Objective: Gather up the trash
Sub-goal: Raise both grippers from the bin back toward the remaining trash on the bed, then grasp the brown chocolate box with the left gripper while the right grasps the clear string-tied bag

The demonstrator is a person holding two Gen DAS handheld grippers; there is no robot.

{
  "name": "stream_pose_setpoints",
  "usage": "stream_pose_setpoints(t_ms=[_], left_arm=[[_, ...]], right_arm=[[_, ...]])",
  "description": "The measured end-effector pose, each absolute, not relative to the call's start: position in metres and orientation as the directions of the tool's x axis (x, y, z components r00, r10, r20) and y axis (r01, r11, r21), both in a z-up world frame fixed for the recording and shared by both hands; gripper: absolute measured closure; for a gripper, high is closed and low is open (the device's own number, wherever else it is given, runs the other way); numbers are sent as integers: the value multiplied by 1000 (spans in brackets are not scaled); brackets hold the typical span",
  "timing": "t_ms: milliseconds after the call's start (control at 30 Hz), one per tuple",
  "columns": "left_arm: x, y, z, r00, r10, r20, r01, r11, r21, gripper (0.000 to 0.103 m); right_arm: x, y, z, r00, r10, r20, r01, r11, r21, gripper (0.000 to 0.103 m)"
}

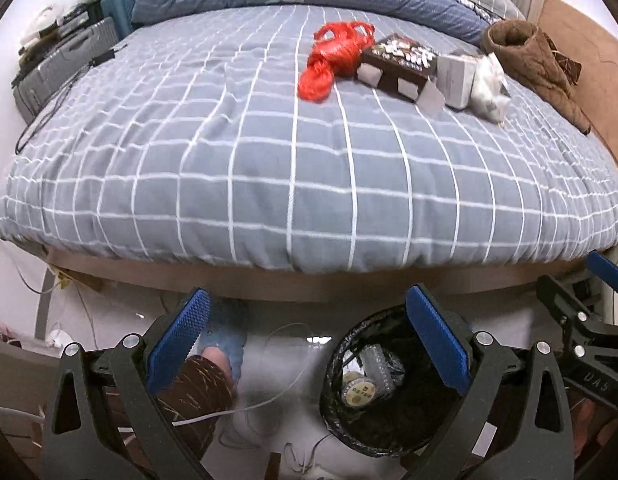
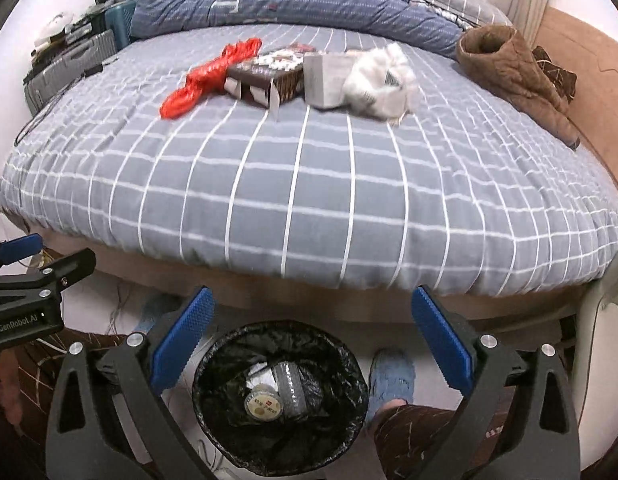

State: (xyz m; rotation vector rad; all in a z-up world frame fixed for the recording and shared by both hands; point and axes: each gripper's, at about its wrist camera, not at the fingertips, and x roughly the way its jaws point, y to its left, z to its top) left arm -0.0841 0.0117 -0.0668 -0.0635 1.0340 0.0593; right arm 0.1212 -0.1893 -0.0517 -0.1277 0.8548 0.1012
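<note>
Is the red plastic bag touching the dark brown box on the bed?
Touching. In the right wrist view, the red plastic bag lies against the dark brown box with no sheet visible between them.

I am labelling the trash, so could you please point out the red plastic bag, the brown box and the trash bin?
red plastic bag (image 1: 329, 58), left wrist view, bunched middle
brown box (image 2: 265, 74), right wrist view, top face
trash bin (image 2: 213, 364), right wrist view, black-lined rim

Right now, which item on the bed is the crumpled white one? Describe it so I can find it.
On the grey checked bed, a row of litter lies near the far side. The crumpled white plastic bag is the rightmost piece, touching the grey carton; it alone is soft, pale and shapeless.
</note>
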Motion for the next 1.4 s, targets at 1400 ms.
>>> stream_pose_setpoints(t_ms=[1400], left_arm=[[107, -15, 25, 628, -3, -778, -26, 999, -25, 6]], right_arm=[[321, -228, 64, 777, 14, -629, -68, 996, -63, 8]])
